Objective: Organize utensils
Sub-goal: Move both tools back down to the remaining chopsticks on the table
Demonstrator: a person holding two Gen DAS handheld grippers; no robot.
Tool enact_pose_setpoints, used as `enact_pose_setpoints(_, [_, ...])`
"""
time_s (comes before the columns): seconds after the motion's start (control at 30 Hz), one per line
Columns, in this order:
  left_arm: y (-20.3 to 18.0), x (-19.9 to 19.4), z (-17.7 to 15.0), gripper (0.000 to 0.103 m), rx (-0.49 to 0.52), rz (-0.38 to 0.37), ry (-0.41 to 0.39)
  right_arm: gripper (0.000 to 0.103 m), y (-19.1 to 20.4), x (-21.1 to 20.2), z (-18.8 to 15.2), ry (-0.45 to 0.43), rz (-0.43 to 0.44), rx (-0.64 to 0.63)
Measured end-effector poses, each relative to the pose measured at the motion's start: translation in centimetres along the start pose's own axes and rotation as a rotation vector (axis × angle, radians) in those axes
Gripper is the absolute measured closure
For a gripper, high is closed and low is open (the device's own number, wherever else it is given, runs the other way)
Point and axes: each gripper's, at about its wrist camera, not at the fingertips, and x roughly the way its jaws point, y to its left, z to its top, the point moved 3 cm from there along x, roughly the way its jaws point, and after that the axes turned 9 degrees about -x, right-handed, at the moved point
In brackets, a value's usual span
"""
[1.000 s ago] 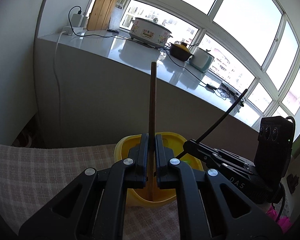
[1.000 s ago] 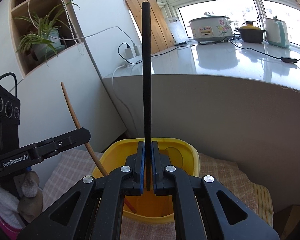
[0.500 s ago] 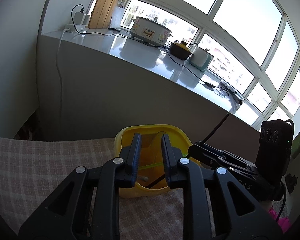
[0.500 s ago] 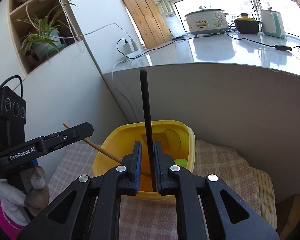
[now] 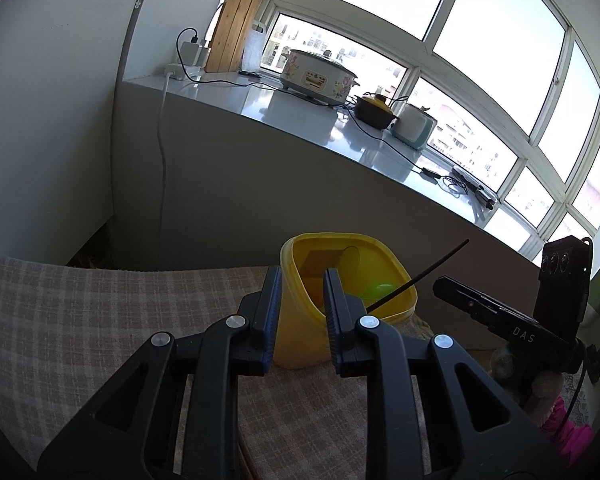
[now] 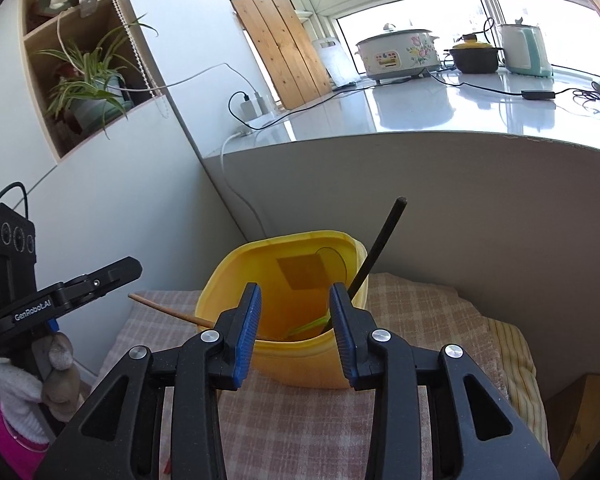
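Observation:
A yellow plastic container (image 5: pixel 300 340) (image 6: pixel 300 364) stands on the checked cloth in front of both grippers. A black chopstick (image 6: pixel 376 248) (image 5: pixel 420 276) leans inside it against the right rim. A wooden chopstick (image 6: pixel 168 310) leans out over the left rim. Something green (image 6: pixel 308 326) (image 5: pixel 376 290) lies at the bottom. My left gripper (image 5: pixel 302 280) (image 6: pixel 134 266) is open just short of the container with nothing between its fingers. The jaws of my right gripper (image 6: pixel 295 296) (image 5: pixel 440 282) are opening, and nothing is held between them.
A checked cloth (image 5: pixel 100 312) covers the table. Behind it rises a grey counter wall (image 6: pixel 460 200) with a rice cooker (image 6: pixel 396 56), a pot, a kettle and cables on top. A shelf with a plant (image 6: pixel 88 92) is at the left. A gloved hand (image 6: pixel 20 392) holds the left gripper.
Both grippers let go of their chopsticks, which dropped into the yellow container and now lean on its rim. Both grippers opened and drew back from the container.

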Motion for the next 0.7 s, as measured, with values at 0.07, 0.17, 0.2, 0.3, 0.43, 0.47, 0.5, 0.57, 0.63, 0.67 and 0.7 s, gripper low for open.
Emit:
enact_pose_setpoints(0.07, [1.2, -0.3, -0.7, 0.083, -0.009, 0.027, 0.010, 0.069, 0.1, -0.6, -0.3, -0.008, 0.003, 0.005])
enact_pose_setpoints(0.17, [3.4, -0.4, -1.9, 0.083, -0.027, 0.075, 0.036, 0.069, 0.1, -1.5, -0.9, -0.022, 0.009, 0.012])
enact_pose_setpoints(0.2, [4.0, -0.4, -2.3, 0.083, -0.033, 0.091, 0.045, 0.069, 0.3, -1.7, -1.1, -0.024, 0.012, 0.012])
enact_pose_setpoints(0.3, [5.9, -0.1, -3.8, 0.083, -0.050, 0.127, 0.085, 0.066, 0.7, -2.0, -2.0, -0.016, 0.024, 0.004])
enact_pose_setpoints(0.43, [7.6, 0.8, -6.1, 0.083, -0.052, 0.164, 0.162, 0.052, 1.3, -1.9, -3.4, -0.003, 0.034, -0.022])
enact_pose_setpoints(0.47, [7.8, 1.1, -6.8, 0.083, -0.051, 0.170, 0.183, 0.049, 1.5, -1.8, -3.8, 0.003, 0.029, -0.033])
enact_pose_setpoints(0.5, [8.1, 1.5, -7.3, 0.083, -0.053, 0.174, 0.205, 0.046, 1.6, -1.7, -4.3, 0.011, 0.024, -0.046])
enact_pose_setpoints(0.57, [8.6, 2.1, -8.5, 0.083, -0.063, 0.181, 0.247, 0.039, 1.9, -1.4, -5.1, 0.025, 0.019, -0.069])
enact_pose_setpoints(0.63, [8.8, 2.8, -9.5, 0.083, -0.064, 0.182, 0.289, 0.032, 2.1, -1.1, -5.9, 0.036, 0.013, -0.078])
enact_pose_setpoints(0.67, [8.8, 3.2, -10.0, 0.083, -0.059, 0.183, 0.310, 0.027, 2.1, -1.0, -6.2, 0.043, 0.009, -0.077])
enact_pose_setpoints(0.7, [8.7, 3.6, -10.6, 0.083, -0.053, 0.184, 0.330, 0.026, 2.1, -0.8, -6.6, 0.052, 0.005, -0.073])
